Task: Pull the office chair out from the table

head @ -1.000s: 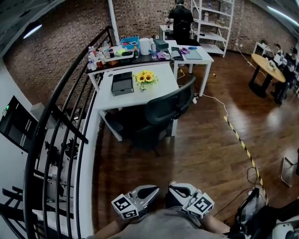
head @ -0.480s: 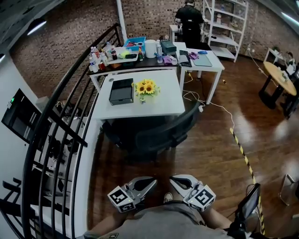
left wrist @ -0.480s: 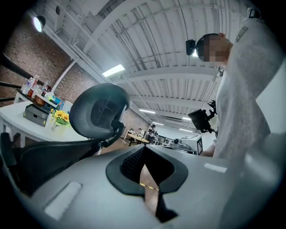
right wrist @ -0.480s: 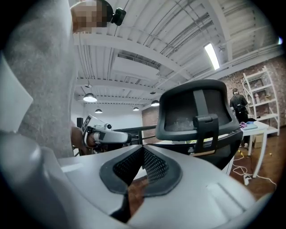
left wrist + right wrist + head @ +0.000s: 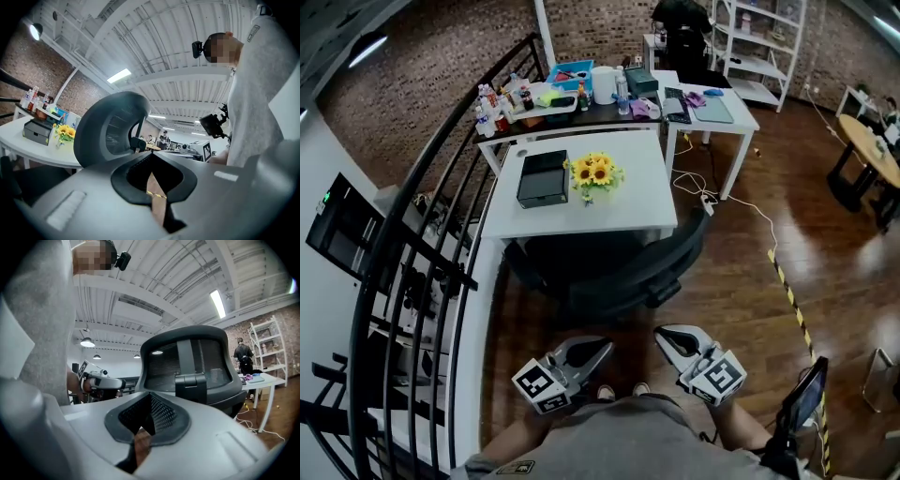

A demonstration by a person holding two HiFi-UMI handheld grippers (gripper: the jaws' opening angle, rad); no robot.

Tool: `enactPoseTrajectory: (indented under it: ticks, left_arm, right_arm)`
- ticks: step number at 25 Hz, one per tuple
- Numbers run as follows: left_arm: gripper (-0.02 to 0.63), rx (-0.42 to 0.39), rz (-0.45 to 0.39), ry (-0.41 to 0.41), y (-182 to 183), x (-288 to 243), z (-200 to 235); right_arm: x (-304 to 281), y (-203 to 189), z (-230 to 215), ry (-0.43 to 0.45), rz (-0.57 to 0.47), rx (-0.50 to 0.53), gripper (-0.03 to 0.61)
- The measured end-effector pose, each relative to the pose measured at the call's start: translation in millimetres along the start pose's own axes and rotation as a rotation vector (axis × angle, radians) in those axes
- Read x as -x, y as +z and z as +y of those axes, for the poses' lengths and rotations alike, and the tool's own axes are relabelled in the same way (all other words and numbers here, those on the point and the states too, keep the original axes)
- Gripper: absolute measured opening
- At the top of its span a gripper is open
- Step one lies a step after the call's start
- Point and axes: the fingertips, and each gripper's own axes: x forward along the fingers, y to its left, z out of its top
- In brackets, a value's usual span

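Down on the wooden floor (image 5: 727, 314) of the head view, the office chair (image 5: 628, 272) stands at the near edge of a white worktop (image 5: 633, 211). Its seat is pushed under that edge and its curved backrest faces the person. On the worktop lie a black box (image 5: 542, 178) and a bunch of sunflowers (image 5: 596, 173), near each other. A second worktop (image 5: 581, 117), crowded with bottles and small things, stands behind it, and a black railing (image 5: 441, 234) runs down the left side. Striped tape (image 5: 787, 291) crosses the floor at right. The left tool (image 5: 602, 347) and the right tool (image 5: 664, 335) sit side by side at the bottom of the view. Both point toward the backrest and are apart from it, with bare floor between them and the chair.

Seen from the left gripper view, the left tool (image 5: 153, 153) has its jaws pressed together, tip to tip. The chair's backrest (image 5: 110, 131) rises just beyond them, to the left. Further left, the worktop (image 5: 42, 152) shows with the black box (image 5: 37, 131) and the sunflowers (image 5: 65, 132) on it. The person's grey sleeve (image 5: 262, 98) fills the right side.

From the right gripper view, the right tool (image 5: 149, 393) likewise has its jaws closed on each other. The mesh back of the office chair (image 5: 187, 364) stands upright straight ahead of them, not touching. The left tool shows at the left of this view, held in a hand. A person (image 5: 243, 357) stands by a shelf (image 5: 267, 345) far behind, at right.
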Motion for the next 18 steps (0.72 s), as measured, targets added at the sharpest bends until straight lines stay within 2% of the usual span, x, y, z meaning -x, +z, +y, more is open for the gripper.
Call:
enactPoseTrajectory:
  ticks: [3,9,12,15,18]
  left_arm:
    - [0.003,-0.049,-0.005,0.035,7.9,7.1,11.2]
    - [0.003,-0.154,-0.046,0.218,37.7,33.2,56.2]
    - [0.083,-0.202,-0.041,0.272,51.2,37.3,77.2]
    - [0.191,-0.23,-0.021,0.257,59.7,29.7,88.6]
    - [0.255,-0.254,0.028,0.196,58.5,11.4,91.2]
  right_arm:
    - [2.8,8.1,-16.7,-0.046,-0.014,0.032,0.005]
    - [20.0,27.6,-74.4,-0.171,-0.039,0.083,0.011]
    - [28.1,41.6,-101.5,-0.206,-0.053,0.117,0.021]
    - [29.6,52.2,-130.2,-0.203,-0.038,0.157,0.153]
    - [24.2,57.3,-162.7,-0.177,0.006,0.185,0.225]
